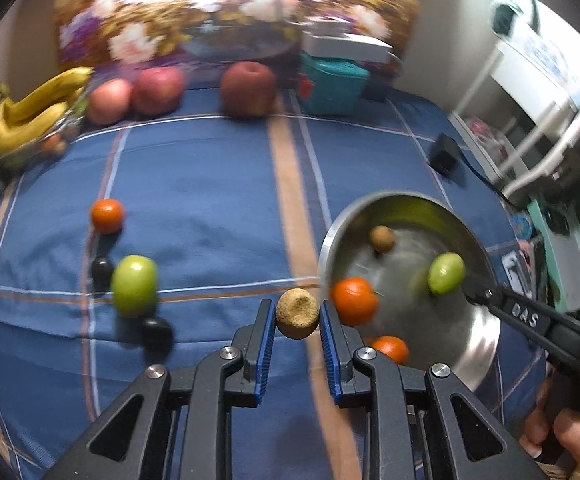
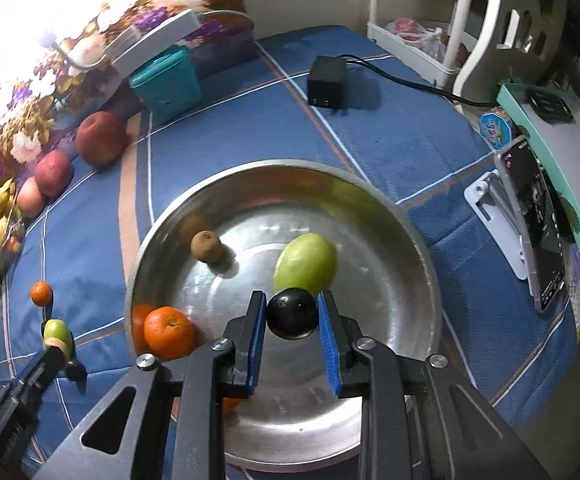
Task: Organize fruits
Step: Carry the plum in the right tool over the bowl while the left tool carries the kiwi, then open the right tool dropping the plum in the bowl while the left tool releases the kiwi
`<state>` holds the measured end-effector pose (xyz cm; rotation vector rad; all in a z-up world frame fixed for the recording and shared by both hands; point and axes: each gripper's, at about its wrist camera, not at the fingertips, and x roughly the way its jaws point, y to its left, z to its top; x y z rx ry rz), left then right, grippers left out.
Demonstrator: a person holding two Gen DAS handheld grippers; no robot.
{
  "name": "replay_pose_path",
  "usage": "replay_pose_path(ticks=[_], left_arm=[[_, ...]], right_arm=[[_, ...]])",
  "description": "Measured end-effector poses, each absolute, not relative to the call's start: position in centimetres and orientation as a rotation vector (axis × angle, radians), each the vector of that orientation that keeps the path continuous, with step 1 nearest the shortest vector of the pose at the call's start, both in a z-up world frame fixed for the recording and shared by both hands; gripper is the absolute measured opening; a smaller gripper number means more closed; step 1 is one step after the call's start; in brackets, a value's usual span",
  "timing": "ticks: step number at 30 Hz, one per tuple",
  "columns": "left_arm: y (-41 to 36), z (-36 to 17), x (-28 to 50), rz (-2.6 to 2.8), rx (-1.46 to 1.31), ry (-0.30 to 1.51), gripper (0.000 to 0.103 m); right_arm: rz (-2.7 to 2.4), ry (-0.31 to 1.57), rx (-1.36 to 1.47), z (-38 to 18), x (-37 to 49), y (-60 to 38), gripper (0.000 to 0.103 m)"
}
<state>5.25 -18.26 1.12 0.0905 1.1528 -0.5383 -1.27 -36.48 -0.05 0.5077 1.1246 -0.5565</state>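
My left gripper (image 1: 297, 316) is shut on a small brown fruit (image 1: 297, 313), held above the blue cloth just left of the steel bowl (image 1: 486, 344). My right gripper (image 2: 292, 316) is shut on a black fruit (image 2: 292, 313) over the bowl (image 2: 422, 252). In the bowl lie a green fruit (image 2: 306, 266), a brown fruit (image 2: 207, 246) and two oranges (image 2: 168, 332). On the cloth at the left lie an orange (image 1: 107, 215), a green fruit (image 1: 135, 285) and two black fruits (image 1: 156, 333).
Three apples (image 1: 248, 88) and a bunch of bananas (image 1: 36, 110) line the back edge. A teal box (image 1: 332, 84) stands behind. A black adapter (image 2: 326, 82) with cable lies back right. A phone on a stand (image 2: 530, 224) is at the right.
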Motion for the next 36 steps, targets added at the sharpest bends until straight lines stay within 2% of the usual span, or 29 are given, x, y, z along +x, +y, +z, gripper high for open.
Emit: replay_pose_path(ticks=[13,36], left_arm=[[-22.5,0.0,2.8,-0.607,0.188,1.148,0.024],[-23.5,-1.3,2.6,-0.601,0.212,1.165,0.025]], right_arm=[[-0.555,1.102,0.551,0.4,-2.3,-37.7,0.027],[-0.502,1.159,0.546,-1.0,-1.5,-37.4,0.027]])
